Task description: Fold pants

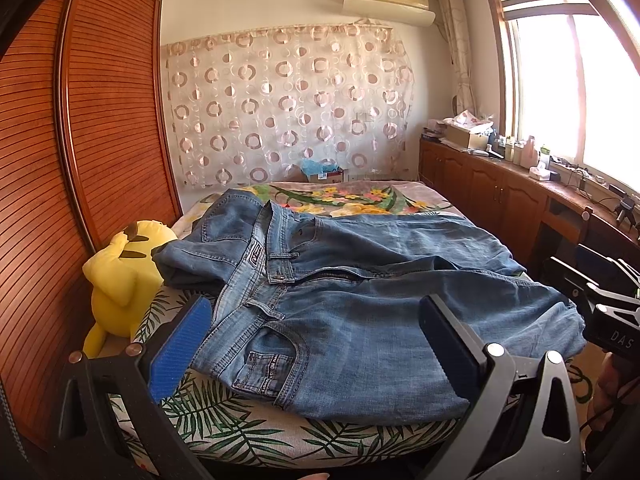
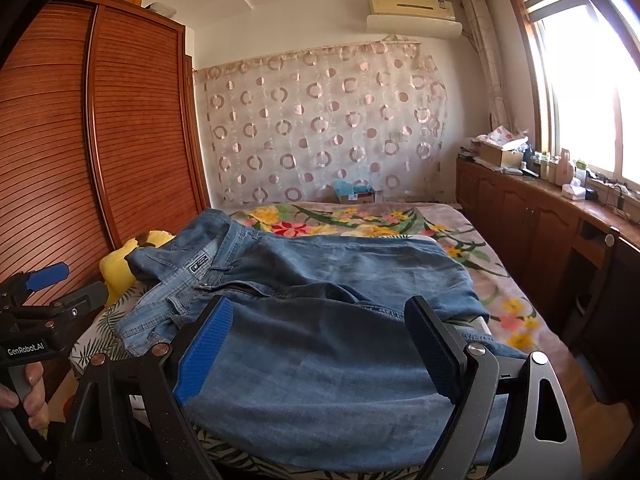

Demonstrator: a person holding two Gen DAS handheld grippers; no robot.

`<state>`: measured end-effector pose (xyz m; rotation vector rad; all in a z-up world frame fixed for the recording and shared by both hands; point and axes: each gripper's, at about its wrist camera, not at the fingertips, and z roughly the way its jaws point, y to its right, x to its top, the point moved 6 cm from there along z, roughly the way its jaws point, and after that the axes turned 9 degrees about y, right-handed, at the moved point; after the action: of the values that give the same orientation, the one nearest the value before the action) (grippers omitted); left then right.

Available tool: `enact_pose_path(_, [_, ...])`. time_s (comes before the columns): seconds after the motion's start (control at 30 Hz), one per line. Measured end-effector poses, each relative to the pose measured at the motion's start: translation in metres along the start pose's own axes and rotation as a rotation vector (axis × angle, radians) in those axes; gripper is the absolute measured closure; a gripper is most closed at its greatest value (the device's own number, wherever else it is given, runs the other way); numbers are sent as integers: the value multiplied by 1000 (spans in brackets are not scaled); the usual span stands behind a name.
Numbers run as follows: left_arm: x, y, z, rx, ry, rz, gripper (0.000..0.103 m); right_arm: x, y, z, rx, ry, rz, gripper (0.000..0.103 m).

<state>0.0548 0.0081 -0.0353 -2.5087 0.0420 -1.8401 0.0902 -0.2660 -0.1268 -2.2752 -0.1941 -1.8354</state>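
Jeans [image 1: 360,300] lie spread across the bed [image 1: 248,428], both tools, left [image 1: 320,348] and right [image 2: 320,356], spread apart.

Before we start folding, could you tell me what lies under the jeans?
The jeans rest on a leaf-print cover and partly overlap the floral blanket; anything beneath the denim is hidden.

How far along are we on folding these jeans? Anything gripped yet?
Barely started. The jeans lie spread on the bed, waistband toward the yellow plush, fly open, the cloth rumpled rather than neatly folded. Nothing is in hand: the left tool and right tool both hover open over the near edge. All folds remain.
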Motion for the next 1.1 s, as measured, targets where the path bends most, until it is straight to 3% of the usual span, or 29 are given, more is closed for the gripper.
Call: enact_pose_path(1.1, [9,6,-9,5,17,7,0,1,0,-2,1,13,-4,14])
